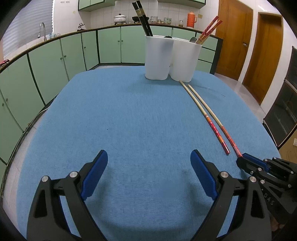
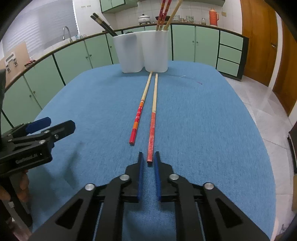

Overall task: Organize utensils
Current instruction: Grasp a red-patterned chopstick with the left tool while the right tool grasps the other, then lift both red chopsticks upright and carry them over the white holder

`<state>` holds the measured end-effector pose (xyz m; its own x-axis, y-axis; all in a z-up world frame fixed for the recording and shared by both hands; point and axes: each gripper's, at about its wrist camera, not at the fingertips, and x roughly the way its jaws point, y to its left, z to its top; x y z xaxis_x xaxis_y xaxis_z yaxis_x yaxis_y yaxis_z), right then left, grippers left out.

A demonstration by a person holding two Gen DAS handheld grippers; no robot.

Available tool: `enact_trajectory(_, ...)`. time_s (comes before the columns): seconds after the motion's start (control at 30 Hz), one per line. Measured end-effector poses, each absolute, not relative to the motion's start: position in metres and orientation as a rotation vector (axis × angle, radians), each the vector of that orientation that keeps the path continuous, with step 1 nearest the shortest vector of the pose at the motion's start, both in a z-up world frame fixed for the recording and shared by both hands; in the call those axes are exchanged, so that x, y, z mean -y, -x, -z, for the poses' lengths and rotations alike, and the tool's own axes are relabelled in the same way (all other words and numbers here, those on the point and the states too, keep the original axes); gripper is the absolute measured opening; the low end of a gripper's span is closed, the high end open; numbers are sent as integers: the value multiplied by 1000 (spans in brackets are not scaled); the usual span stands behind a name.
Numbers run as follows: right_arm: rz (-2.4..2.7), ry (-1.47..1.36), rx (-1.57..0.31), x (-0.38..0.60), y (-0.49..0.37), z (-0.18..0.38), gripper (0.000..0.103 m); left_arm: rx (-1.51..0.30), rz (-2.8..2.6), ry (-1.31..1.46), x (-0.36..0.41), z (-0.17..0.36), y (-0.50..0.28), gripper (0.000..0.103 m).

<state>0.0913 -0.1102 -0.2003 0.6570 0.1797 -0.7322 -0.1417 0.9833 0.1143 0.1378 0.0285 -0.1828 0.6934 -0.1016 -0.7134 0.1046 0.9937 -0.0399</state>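
Two red-and-bamboo chopsticks lie side by side on the blue table cloth [image 2: 204,120], the left one [image 2: 138,113] and the right one [image 2: 153,118], tips toward two white holders. The left holder [image 2: 128,53] holds black chopsticks [image 2: 104,24]; the right holder [image 2: 156,52] holds red chopsticks [image 2: 163,13]. My right gripper [image 2: 148,157] has its jaws narrowly apart around the red end of the right chopstick, not clamped. My left gripper [image 1: 149,157] is wide open and empty above the cloth. In the left wrist view the chopsticks [image 1: 206,113] lie to its right, and the right gripper [image 1: 248,161] is at their near end.
Green kitchen cabinets [image 1: 74,55] and a counter with a sink tap [image 1: 42,29] curve behind the table. Wooden doors [image 1: 259,52] stand at the right. A dark cabinet [image 1: 285,103] stands at the far right.
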Motion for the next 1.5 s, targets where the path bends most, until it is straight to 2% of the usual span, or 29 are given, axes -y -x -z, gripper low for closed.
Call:
enact_trajectory(0.47, -64, -150, -827, 164, -82, 197, 6, -815, 205, 15, 18, 183, -144, 88)
enact_trajectory(0.53, -51, -170, -824, 175, -81, 197, 6, -830, 224, 15, 28, 186, -146, 83)
enact_trajectory(0.67, -48, -186, -813, 187, -81, 196, 6, -861, 251, 23, 46, 192, -151, 81)
enact_trajectory(0.83, -56, -197, -816, 192, -83, 198, 6, -897, 248, 4, 65, 201, -156, 66)
enact_trajectory(1.07, -69, -214, -811, 197, -84, 197, 6, -897, 221, -47, 77, 202, -157, 53)
enact_trajectory(1.13, -72, -219, -808, 199, -84, 197, 6, -895, 222, -53, 77, 201, -157, 39)
enact_trajectory(1.23, -74, -224, -811, 200, -82, 198, 6, -891, 232, -68, 80, 201, -156, 28)
enact_trajectory(1.33, -73, -226, -813, 200, -83, 198, 6, -890, 247, -70, 81, 201, -156, 10)
enact_trajectory(1.5, -71, -222, -806, 199, -83, 193, 6, -894, 259, -54, 78, 200, -155, 6)
